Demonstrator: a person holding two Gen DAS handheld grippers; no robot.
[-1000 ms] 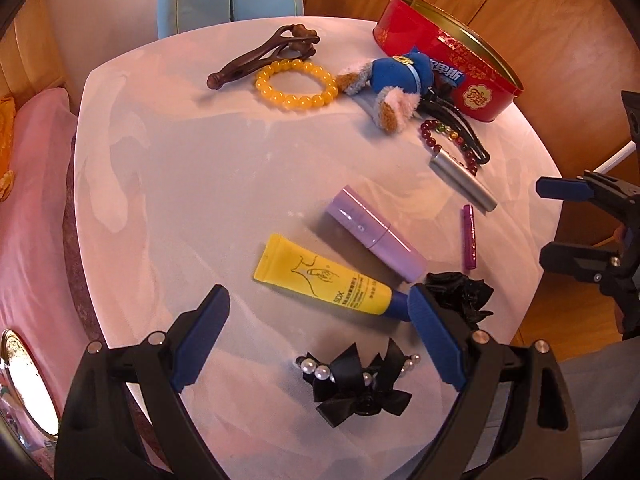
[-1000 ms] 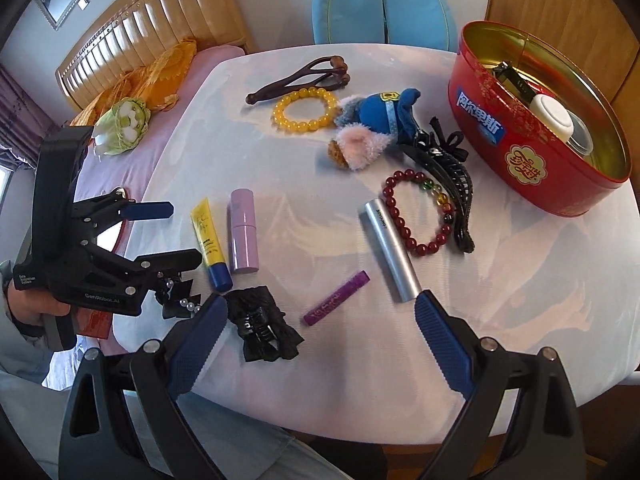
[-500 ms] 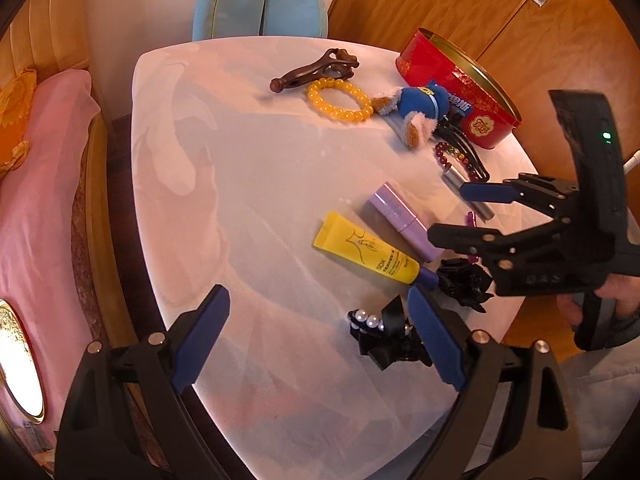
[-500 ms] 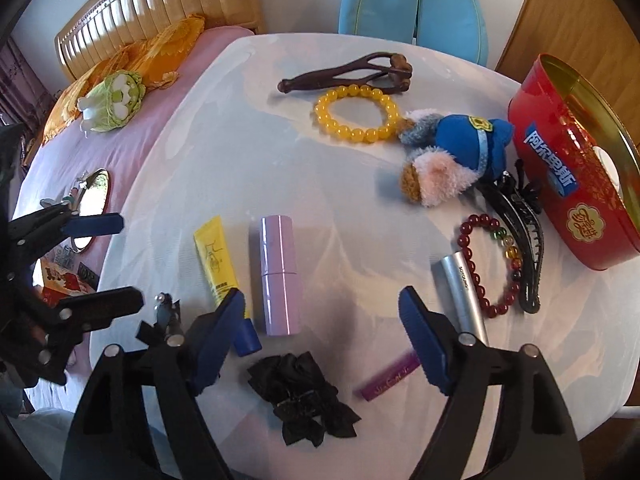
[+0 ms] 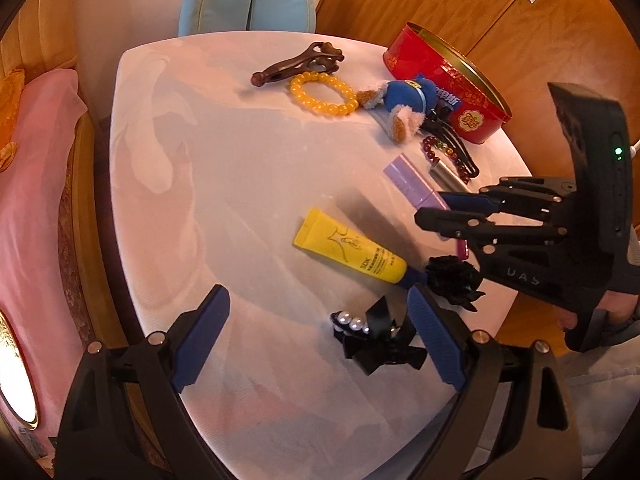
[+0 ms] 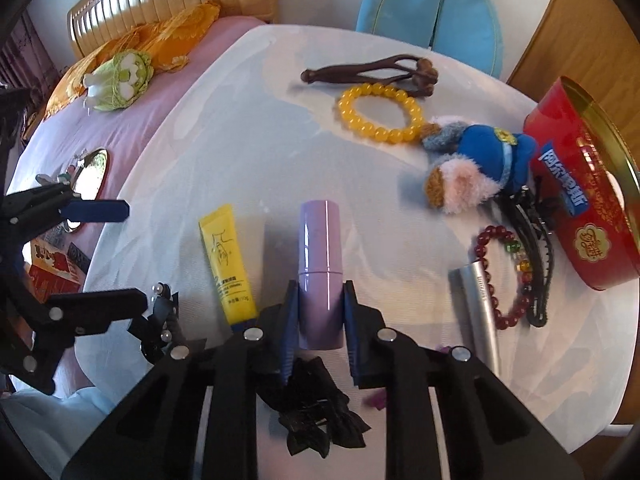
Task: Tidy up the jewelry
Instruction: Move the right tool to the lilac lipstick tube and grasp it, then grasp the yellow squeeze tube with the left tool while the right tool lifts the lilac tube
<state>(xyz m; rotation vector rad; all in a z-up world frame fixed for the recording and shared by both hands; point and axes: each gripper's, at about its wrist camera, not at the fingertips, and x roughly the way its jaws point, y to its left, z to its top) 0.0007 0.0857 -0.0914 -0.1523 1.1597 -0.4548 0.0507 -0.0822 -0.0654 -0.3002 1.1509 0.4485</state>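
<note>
A yellow bead bracelet [image 6: 380,114] lies flat on the far side of the table, just beside a dark wooden massager [image 6: 368,72]. A dark red bead bracelet [image 6: 506,276] lies flat near the red tin [image 6: 588,208], touching a black hair claw [image 6: 538,260].

You have a round white table [image 6: 248,148] that fills most of the right wrist frame. On it, at upper centre, lies a brown wooden massager [image 6: 372,70], and just below it a yellow bead bracelet [image 6: 380,114]. To the right is a blue plush toy [image 6: 476,164], then a red tin [image 6: 584,216] at the right edge. Lower right you see a dark red bead bracelet [image 6: 500,280], a black hair claw [image 6: 538,264] and a silver tube [image 6: 478,308]. At lower centre lie a yellow tube [image 6: 226,260], a lilac stick [image 6: 320,268], a black scrunchie [image 6: 316,408] and a black pearl bow [image 6: 160,320].
</note>
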